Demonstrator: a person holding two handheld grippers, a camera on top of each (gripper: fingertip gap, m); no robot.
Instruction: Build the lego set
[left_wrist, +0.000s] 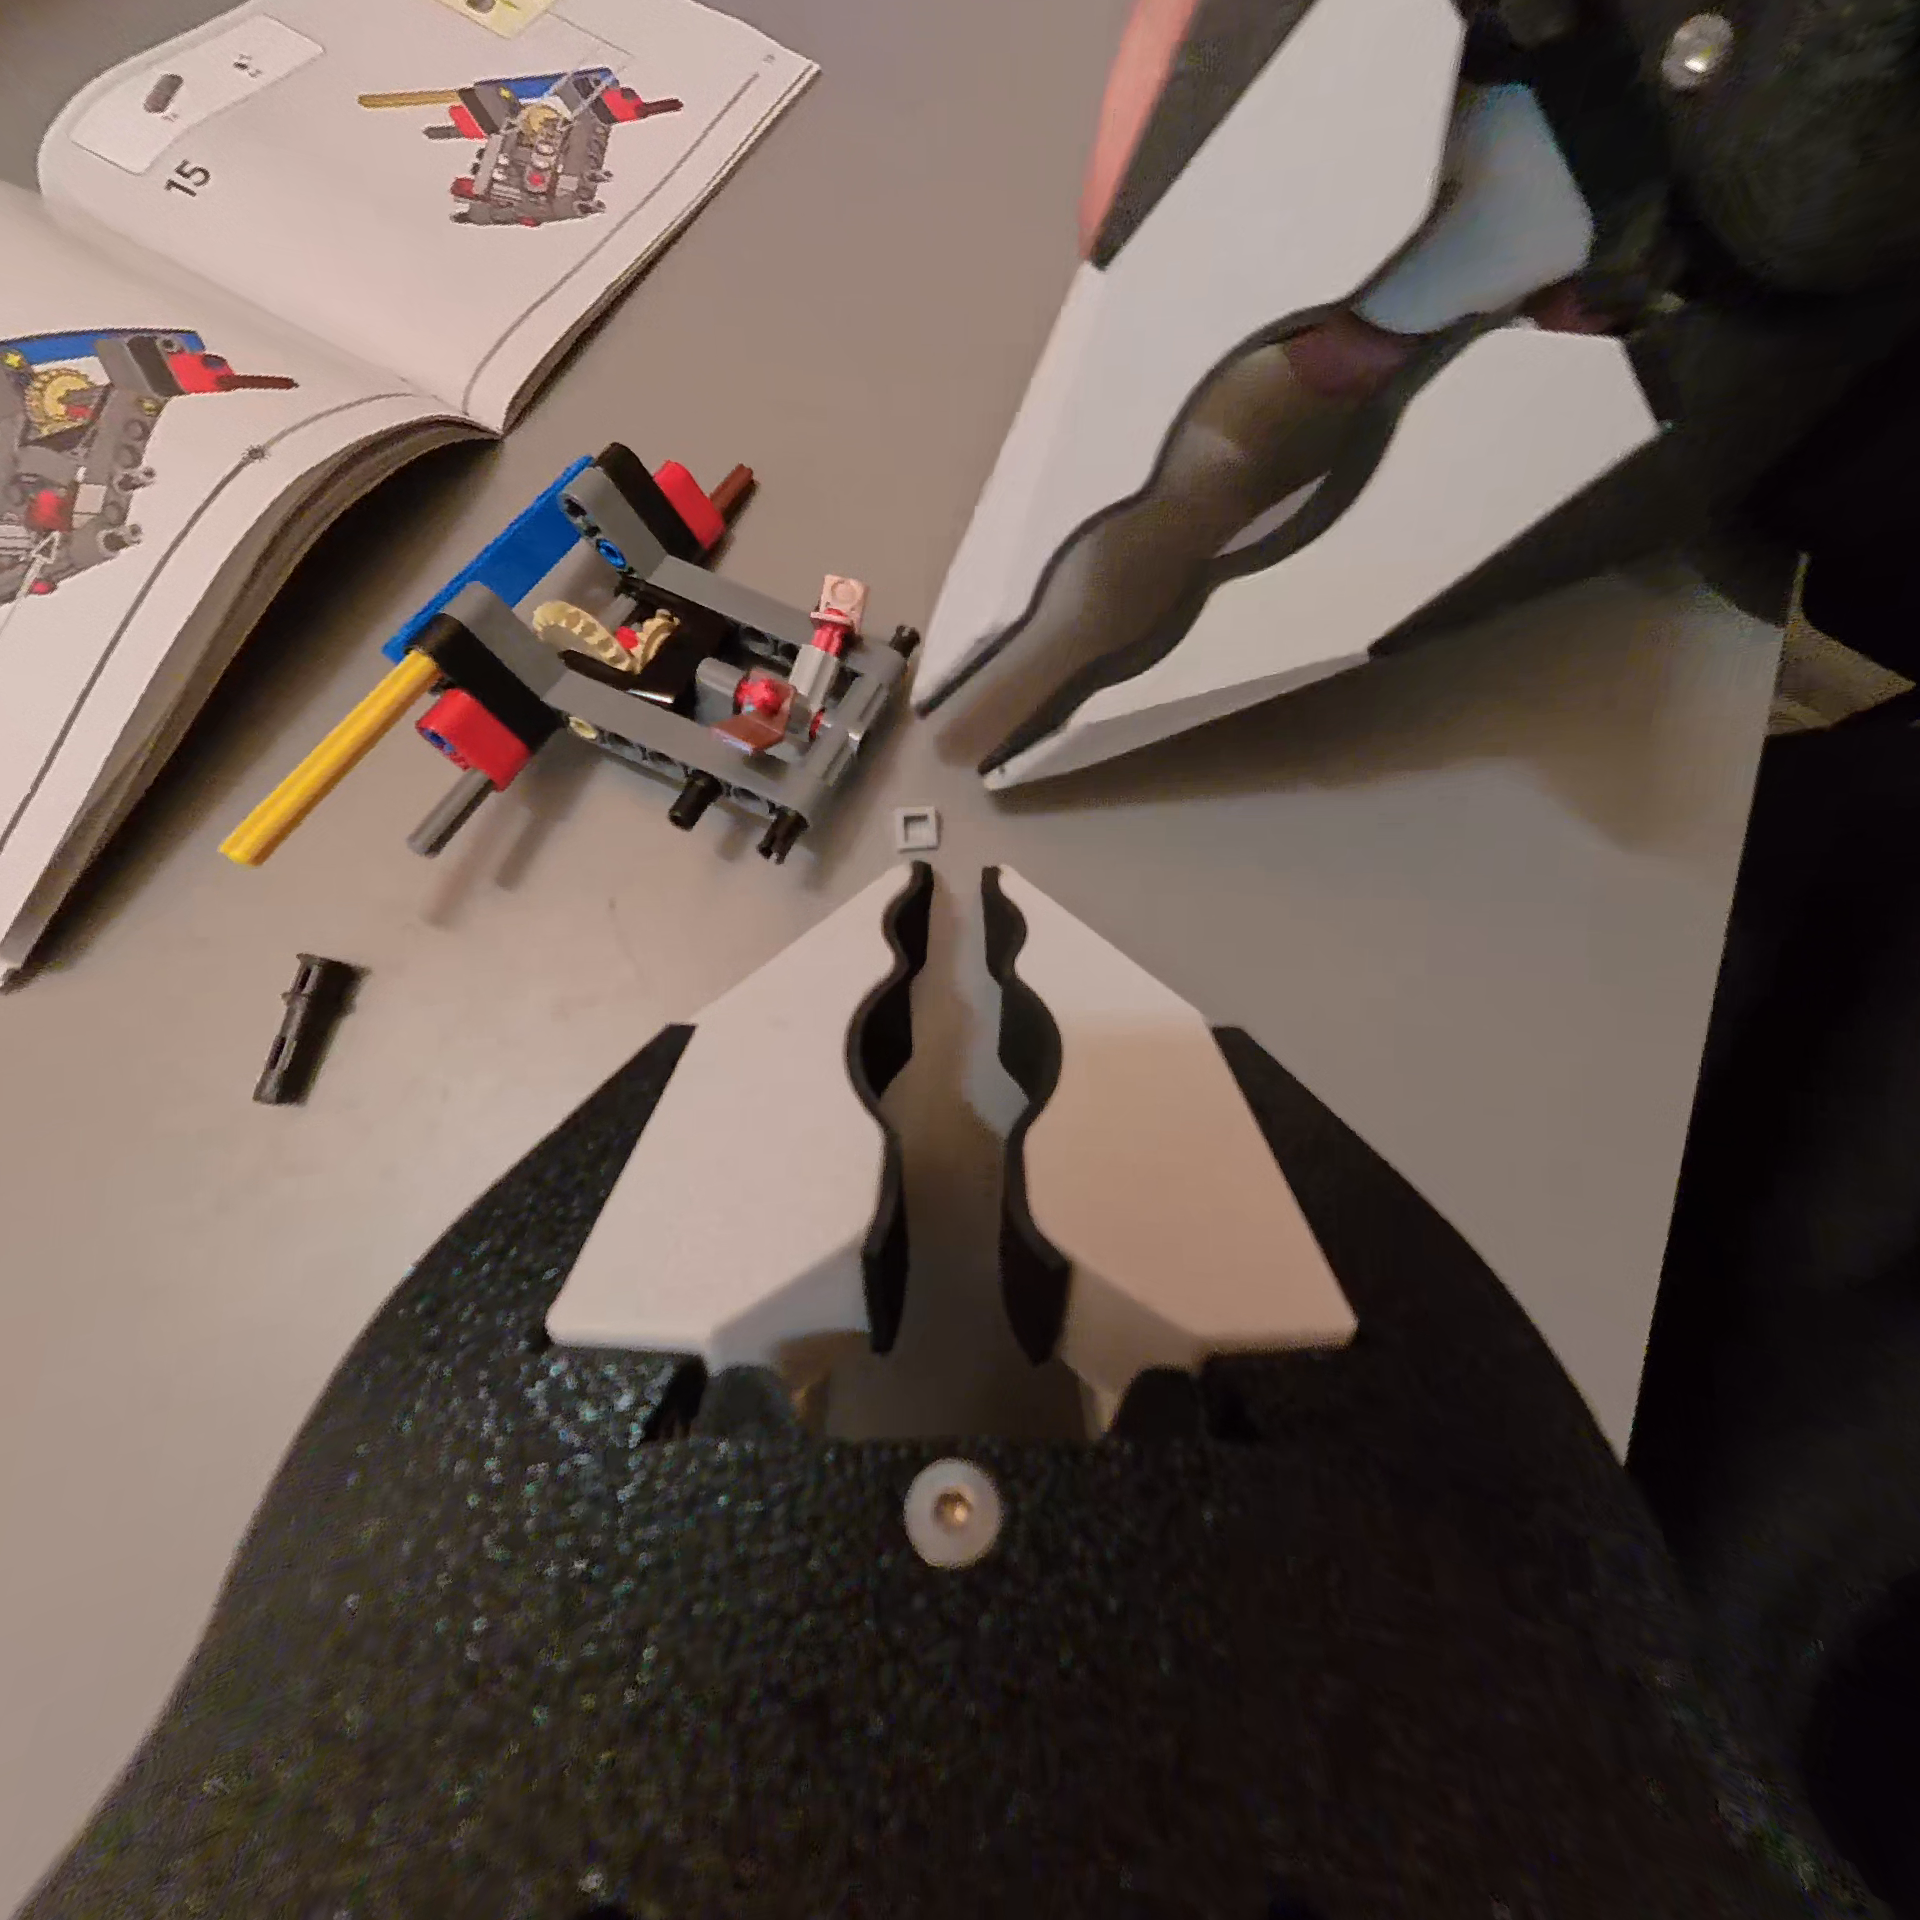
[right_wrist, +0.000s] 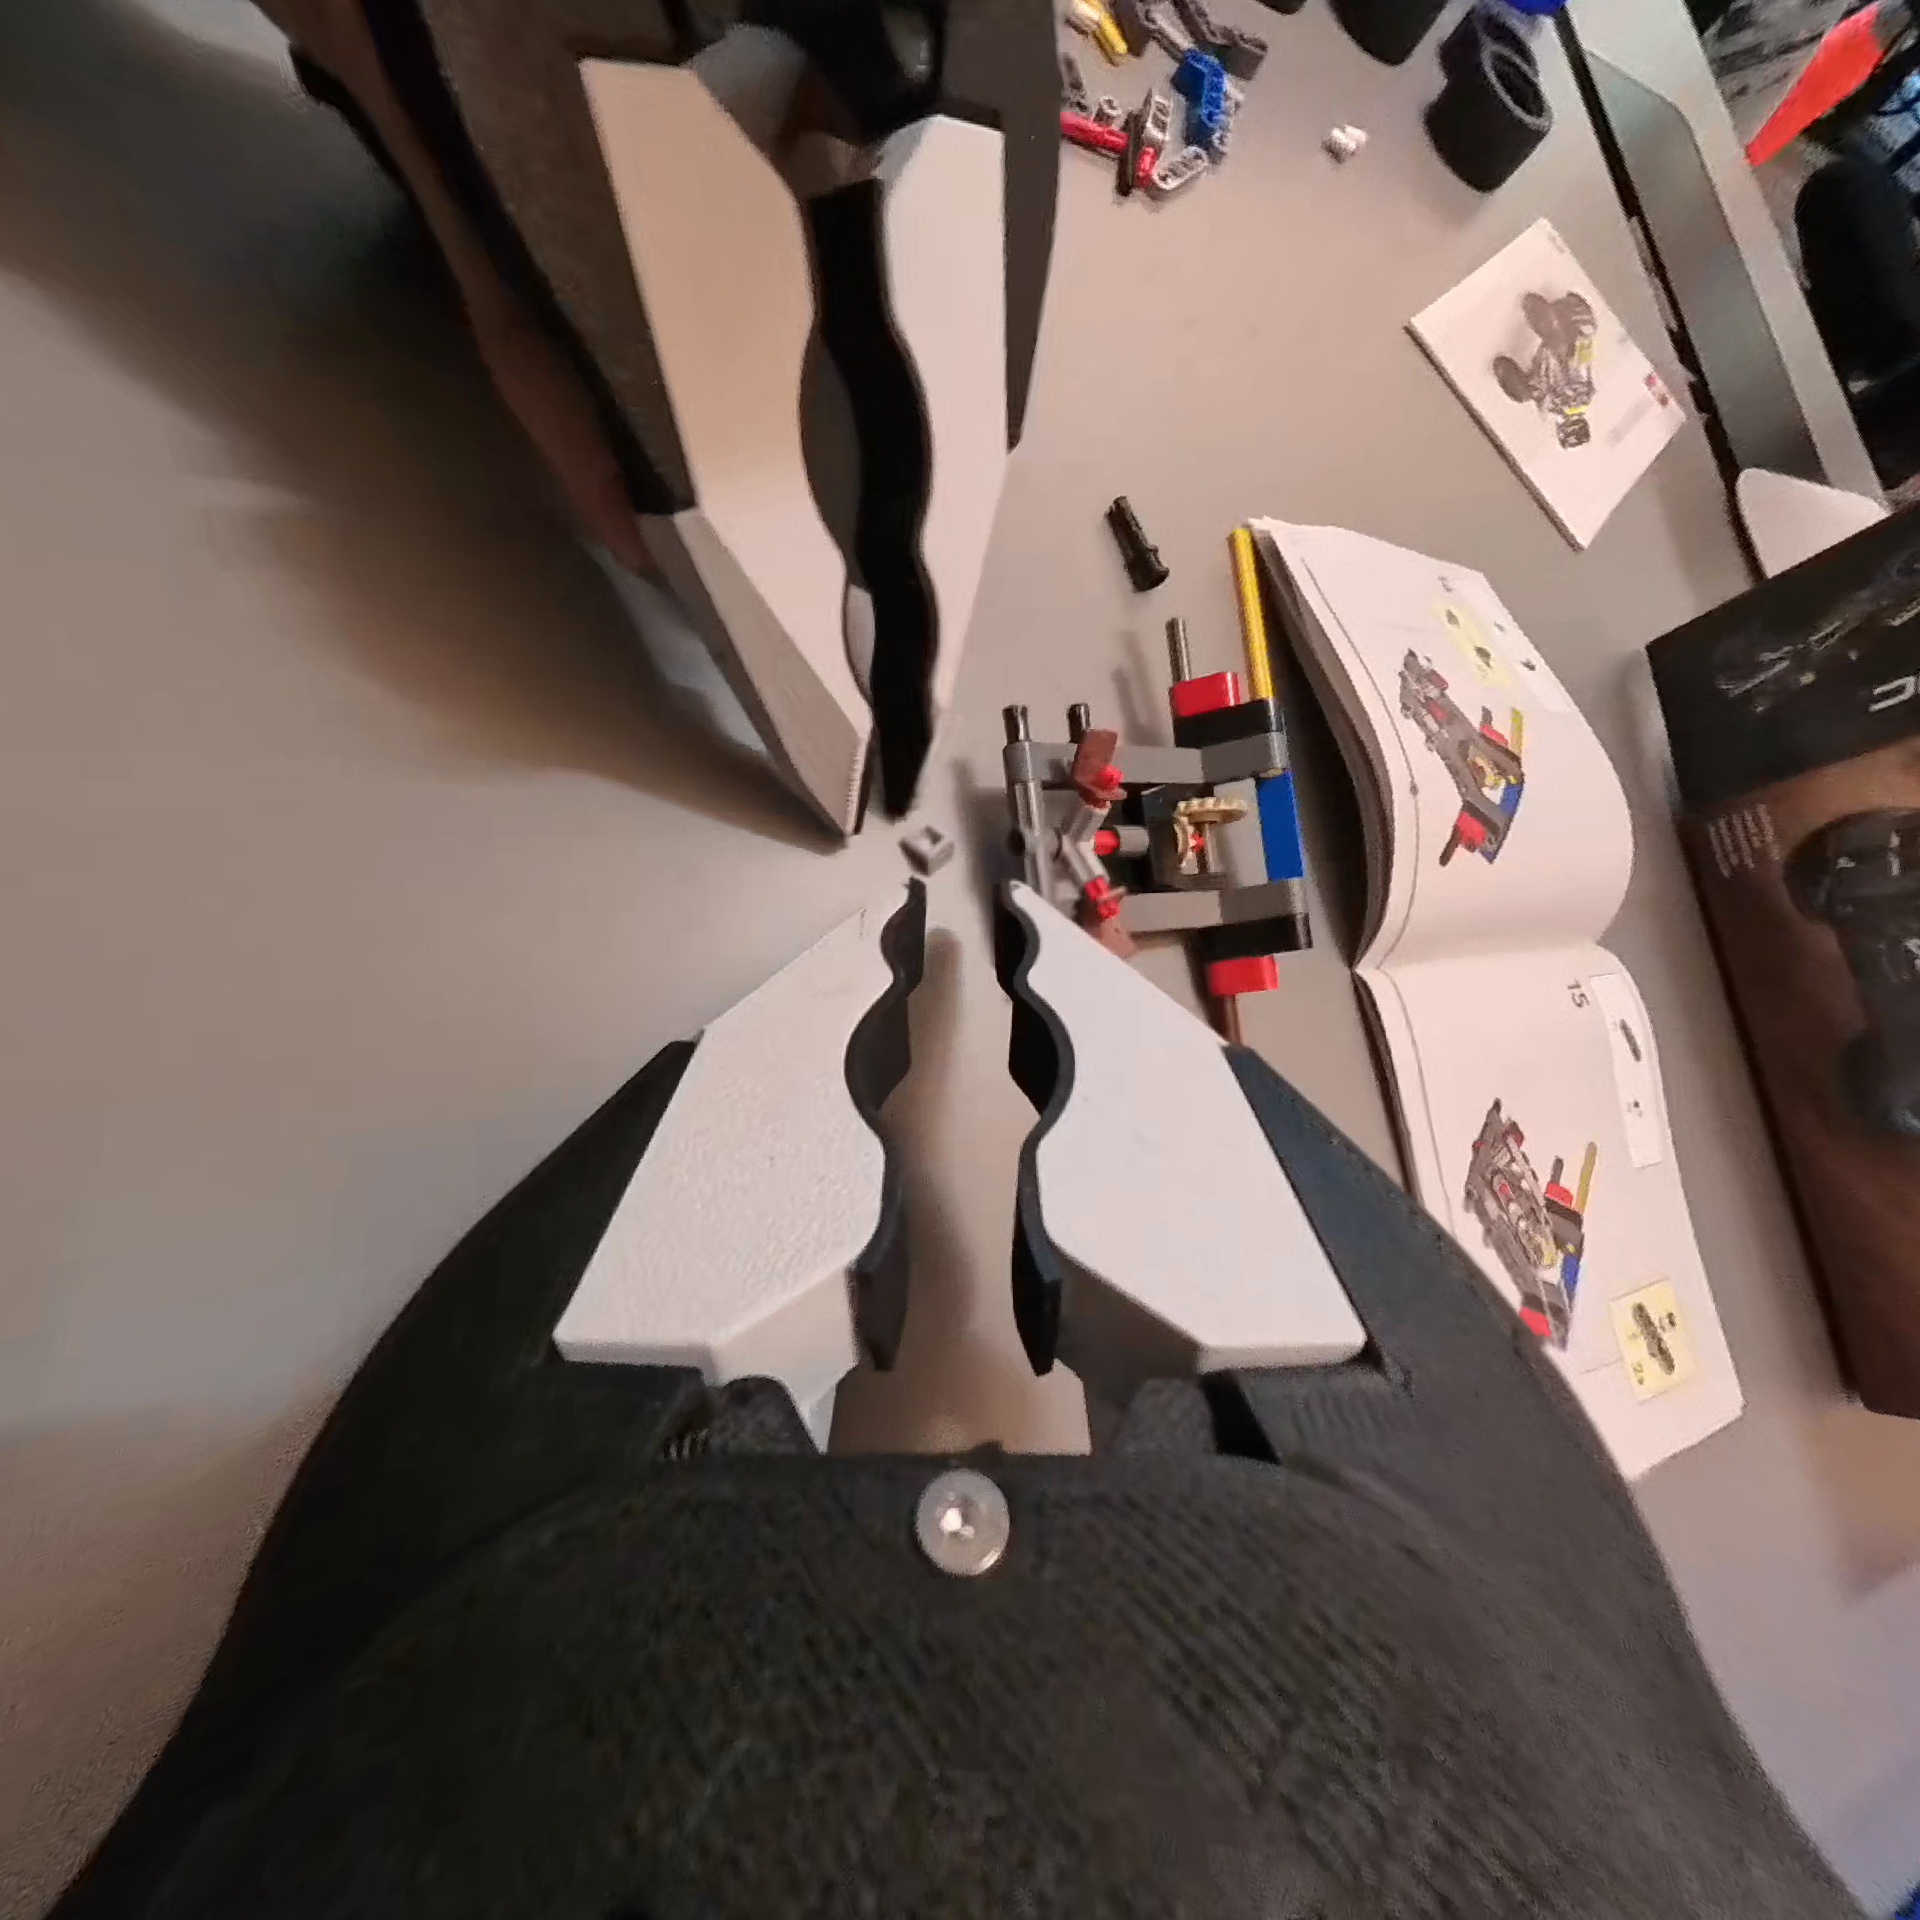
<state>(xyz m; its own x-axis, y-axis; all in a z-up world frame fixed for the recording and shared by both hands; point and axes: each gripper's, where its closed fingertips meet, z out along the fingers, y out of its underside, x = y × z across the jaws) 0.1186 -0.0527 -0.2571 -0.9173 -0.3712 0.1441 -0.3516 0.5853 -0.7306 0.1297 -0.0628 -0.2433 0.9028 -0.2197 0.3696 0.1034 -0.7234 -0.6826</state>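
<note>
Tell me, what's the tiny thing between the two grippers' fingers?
A small grey square piece lies on the table between the left gripper and the right gripper, touching neither; both wrist views show it.

A partly built model (left_wrist: 634, 665) in grey, black, red and blue is seen with a yellow axle (left_wrist: 332, 753). A small grey piece (left_wrist: 914, 828) is shown on a grey table (left_wrist: 1299, 883).

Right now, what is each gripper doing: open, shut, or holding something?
Left gripper: open, holding nothing; small grey piece lies just ahead.
Right gripper: open, holding nothing.
</note>
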